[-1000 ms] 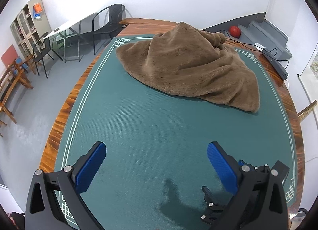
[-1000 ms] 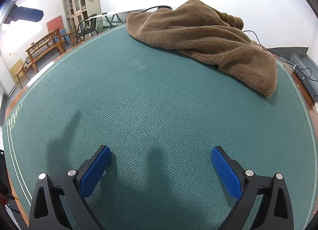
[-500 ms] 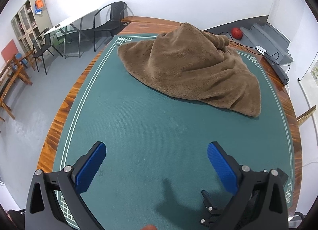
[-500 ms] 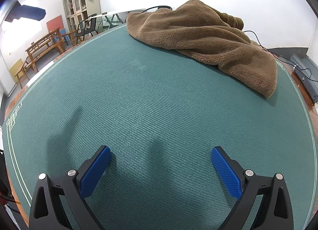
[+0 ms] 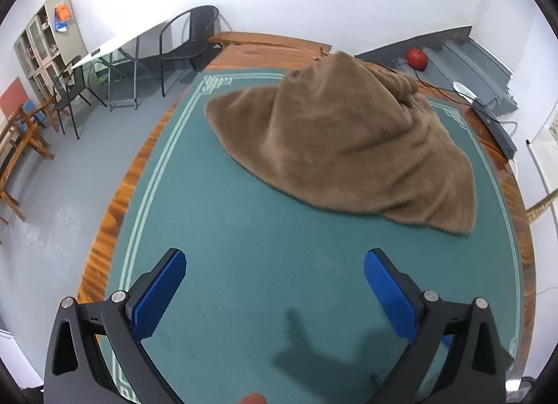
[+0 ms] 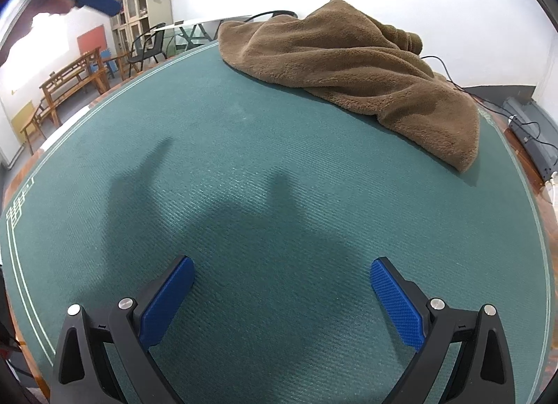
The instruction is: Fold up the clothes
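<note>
While both claws gaped wide and empty, left gripper (image 5: 275,261) and right gripper (image 6: 282,266) sat well short of the brown garment (image 5: 348,139), heaped at 12–1 o'clock on the green mat (image 5: 244,247); a pinch mid-heap would likely bunch layers.

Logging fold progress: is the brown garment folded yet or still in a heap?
Still a heap: the brown garment lies bunched and peaked on the green mat, with no flat, squared edges.

right tongs (image 6: 280,294) spread, empty | brown garment (image 6: 352,71) heaped far on green mat (image 6: 244,160)
</note>
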Tool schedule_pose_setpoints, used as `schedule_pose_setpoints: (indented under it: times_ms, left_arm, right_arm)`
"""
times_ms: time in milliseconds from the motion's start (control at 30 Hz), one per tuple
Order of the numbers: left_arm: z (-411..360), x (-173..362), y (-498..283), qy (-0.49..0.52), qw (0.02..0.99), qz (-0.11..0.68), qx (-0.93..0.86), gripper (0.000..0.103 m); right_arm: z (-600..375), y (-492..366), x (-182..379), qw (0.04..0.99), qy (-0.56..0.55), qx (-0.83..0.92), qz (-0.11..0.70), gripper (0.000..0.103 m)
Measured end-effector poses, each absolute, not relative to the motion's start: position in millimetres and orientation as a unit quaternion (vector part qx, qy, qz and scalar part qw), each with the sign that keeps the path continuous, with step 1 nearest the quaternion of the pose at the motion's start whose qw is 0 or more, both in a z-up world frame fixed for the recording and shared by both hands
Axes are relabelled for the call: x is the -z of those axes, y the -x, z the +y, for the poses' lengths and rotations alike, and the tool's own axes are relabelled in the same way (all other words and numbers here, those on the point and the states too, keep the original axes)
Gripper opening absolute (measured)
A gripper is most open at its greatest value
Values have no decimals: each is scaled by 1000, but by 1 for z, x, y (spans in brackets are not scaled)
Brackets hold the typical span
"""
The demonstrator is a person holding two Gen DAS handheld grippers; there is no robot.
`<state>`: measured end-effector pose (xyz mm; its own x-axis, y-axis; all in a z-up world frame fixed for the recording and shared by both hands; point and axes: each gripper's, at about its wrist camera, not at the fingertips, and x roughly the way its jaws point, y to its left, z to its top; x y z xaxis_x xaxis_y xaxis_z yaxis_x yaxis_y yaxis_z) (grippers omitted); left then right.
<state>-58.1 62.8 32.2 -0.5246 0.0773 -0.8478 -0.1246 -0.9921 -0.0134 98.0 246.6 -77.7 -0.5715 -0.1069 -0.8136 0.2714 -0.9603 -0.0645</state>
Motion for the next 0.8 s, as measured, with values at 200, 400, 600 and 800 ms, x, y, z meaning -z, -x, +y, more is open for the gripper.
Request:
schedule_pose_setpoints:
  times_ms: [200, 400, 600, 800]
  left_arm:
    - [43, -21, 115, 491, 47, 8, -870, 102]
    - [24, -12, 158, 503, 42, -28, -863, 102]
    - [26, -2, 163, 517, 62, -44, -853, 102]
    - [35, 16, 145, 529, 78, -16, -845, 102]
  right_arm:
    - [282, -57, 62, 89, -498, 862, 32, 102]
    - [373, 15, -4, 5, -427, 903, -50, 102]
    - [417, 96, -56, 7, -363, 927, -95, 102]
    - [413, 172, -49, 33, -381, 915, -129, 102]
